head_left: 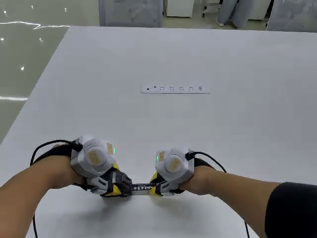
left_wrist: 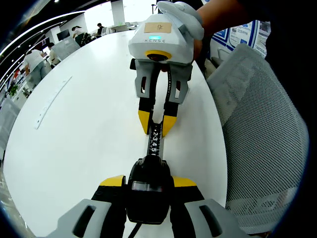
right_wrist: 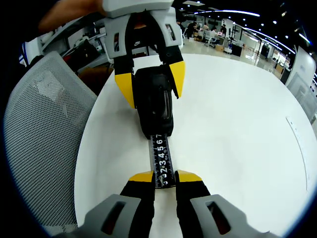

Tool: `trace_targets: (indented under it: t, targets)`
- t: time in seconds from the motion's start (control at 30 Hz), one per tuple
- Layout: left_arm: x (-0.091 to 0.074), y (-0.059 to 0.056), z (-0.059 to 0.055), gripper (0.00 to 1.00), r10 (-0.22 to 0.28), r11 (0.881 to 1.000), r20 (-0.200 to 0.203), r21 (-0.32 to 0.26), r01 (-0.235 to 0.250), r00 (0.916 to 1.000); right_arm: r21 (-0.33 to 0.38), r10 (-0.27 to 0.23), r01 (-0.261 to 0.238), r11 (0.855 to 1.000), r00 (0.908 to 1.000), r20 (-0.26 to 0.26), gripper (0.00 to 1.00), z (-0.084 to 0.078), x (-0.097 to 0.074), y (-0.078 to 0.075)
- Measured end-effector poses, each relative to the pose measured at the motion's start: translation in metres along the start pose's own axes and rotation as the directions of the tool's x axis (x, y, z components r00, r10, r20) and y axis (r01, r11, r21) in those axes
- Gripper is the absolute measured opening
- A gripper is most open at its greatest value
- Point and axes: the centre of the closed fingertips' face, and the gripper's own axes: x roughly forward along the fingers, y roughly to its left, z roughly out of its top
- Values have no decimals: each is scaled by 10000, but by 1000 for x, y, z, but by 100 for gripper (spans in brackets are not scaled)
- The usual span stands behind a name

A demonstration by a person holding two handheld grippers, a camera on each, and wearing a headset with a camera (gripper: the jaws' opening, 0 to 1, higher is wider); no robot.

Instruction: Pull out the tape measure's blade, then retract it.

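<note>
The tape measure (head_left: 120, 185) is at the lower middle of the head view, low over the white surface (head_left: 208, 64), stretched between two grippers that face each other tip to tip. Its black case (left_wrist: 148, 191) is clamped between the yellow-tipped fingers of the left gripper (head_left: 118, 187). In the left gripper view the case sits at the bottom centre with a finger pressed against each side. A short length of blade (head_left: 142, 187) runs out of the case to the right gripper (head_left: 155, 186), whose fingers are pinched on the blade's free end. In the right gripper view the blade rises from the bottom centre with the numbers 2 to 7 readable, and the case lies just above it, in the middle of the frame. I cannot tell whether the case touches the surface. A white power strip (head_left: 175, 89) lies well apart, in the middle of the head view. A grey mesh chair (left_wrist: 257, 139) takes up the right side of the left gripper view.
</note>
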Motion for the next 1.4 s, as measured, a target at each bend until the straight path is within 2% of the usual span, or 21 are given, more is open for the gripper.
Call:
trace_targets:
  t: [1.4]
  targets:
    - [1, 2, 0, 30, 98, 9999, 12, -74, -98, 10000, 182, -114, 116, 9998, 9999, -79, 11, -18, -12, -3]
